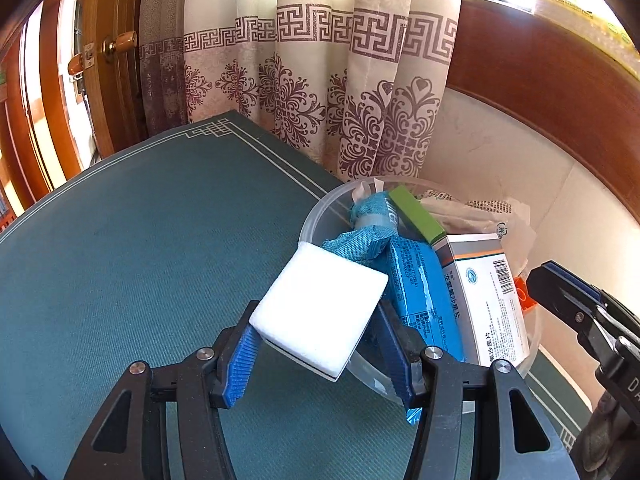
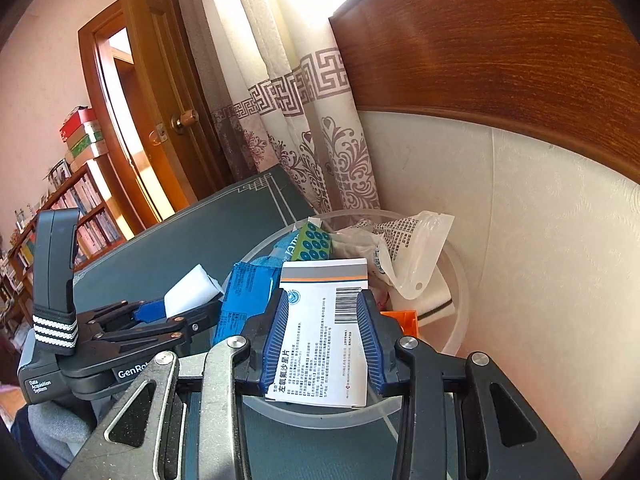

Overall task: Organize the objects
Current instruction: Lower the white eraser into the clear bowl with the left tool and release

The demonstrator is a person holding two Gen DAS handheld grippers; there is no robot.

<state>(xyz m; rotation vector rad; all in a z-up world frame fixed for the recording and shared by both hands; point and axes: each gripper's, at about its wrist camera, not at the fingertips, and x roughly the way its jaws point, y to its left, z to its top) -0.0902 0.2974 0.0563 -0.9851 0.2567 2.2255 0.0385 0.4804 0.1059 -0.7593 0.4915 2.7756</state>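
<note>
- Sponge (image 1: pixel 320 306): a white block, held in the left gripper (image 1: pixel 316 354). The blue pads press on its two sides, at the near end.
- It hangs over the table (image 1: pixel 140 260), just beside the rim of the clear bowl (image 1: pixel 316 210).
- It looks soft and very light. A hard squeeze would squash it, so a gentle hold on the flat sides seems best.
- Box (image 2: pixel 322 332): a white pill box with a bar code, held in the right gripper (image 2: pixel 322 350). The pads are closed narrow on its two long sides.
- It sits over the near edge of the bowl.
- It is thin card, so it looks light and a bit stiff. Too hard a squeeze could dent it. The smooth sides could slip, so holding it near the middle looks safest.
- The bowl is already quite full: a blue pack (image 1: pixel 420 292), a green box (image 1: pixel 416 214) and a clear bag (image 2: pixel 404 248) lie in it.
- Both things could tip out if they are dropped on top of the pile.
</note>
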